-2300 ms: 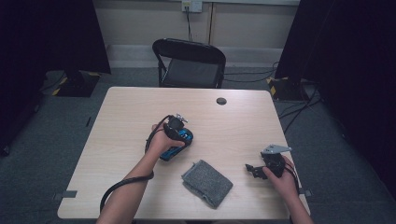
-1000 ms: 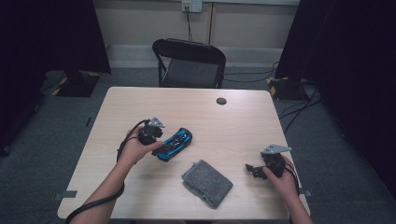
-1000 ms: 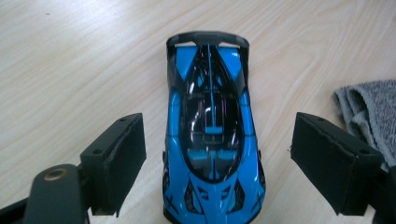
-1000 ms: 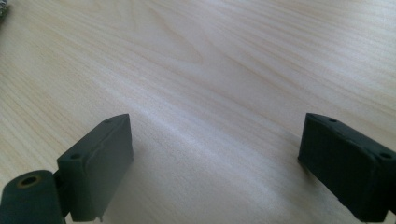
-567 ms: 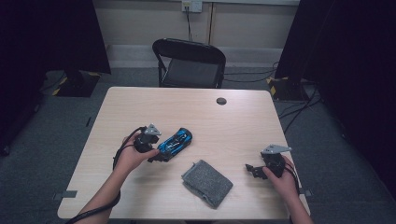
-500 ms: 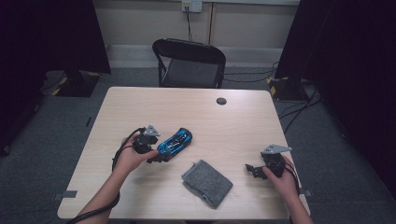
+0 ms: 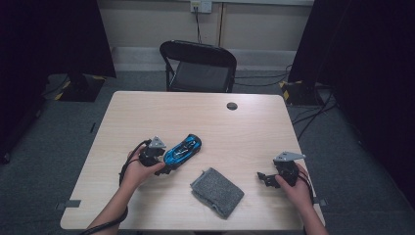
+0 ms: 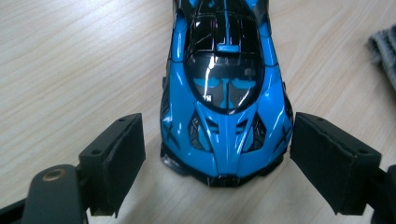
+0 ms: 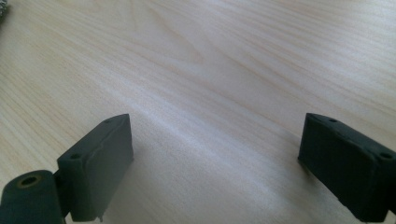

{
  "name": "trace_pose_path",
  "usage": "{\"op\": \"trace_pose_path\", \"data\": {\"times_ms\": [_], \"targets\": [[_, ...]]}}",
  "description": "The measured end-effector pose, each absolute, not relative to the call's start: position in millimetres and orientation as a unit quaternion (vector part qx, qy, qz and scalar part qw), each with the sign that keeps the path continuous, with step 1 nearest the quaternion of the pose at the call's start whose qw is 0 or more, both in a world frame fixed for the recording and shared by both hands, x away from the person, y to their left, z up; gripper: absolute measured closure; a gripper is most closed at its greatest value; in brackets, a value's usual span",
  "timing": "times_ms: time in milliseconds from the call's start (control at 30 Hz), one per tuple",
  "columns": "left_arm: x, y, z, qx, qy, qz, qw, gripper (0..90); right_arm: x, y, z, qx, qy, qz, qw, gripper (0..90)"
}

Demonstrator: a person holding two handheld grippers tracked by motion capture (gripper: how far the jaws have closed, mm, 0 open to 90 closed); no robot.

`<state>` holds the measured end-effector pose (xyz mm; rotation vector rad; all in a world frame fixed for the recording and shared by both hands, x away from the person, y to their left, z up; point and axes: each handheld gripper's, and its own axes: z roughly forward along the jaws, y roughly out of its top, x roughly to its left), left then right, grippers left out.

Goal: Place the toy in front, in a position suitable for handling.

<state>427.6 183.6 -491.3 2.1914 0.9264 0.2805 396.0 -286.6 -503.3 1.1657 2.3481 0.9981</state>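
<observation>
A blue and black toy car (image 7: 183,150) sits on a light wooden table (image 7: 254,127), a little left of the middle, lying at an angle. The left tongs (image 7: 165,169) are at one end of the car. In the left gripper view, the left tongs (image 8: 217,163) stand wide apart with the car's pointed end (image 8: 224,116) between the two black jaws; a sliver of table shows on each side, so neither jaw touches the car. A folded grey cloth (image 7: 217,191) lies on the table just to the right of the car, nearer the person. The right tongs (image 7: 263,177) rest near the table's right front corner, well apart from the car. In the right gripper view, the right tongs (image 9: 215,163) are wide apart over bare wood, holding nothing.
</observation>
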Motion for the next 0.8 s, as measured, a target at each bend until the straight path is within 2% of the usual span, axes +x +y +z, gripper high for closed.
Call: {"op": "trace_pose_path", "data": {"times_ms": [800], "targets": [[428, 173, -505, 0.853, 0.335, 0.139, 0.375, 15.7, 395, -286, -503, 0.414, 0.823, 0.351, 0.168, 9.6]]}}
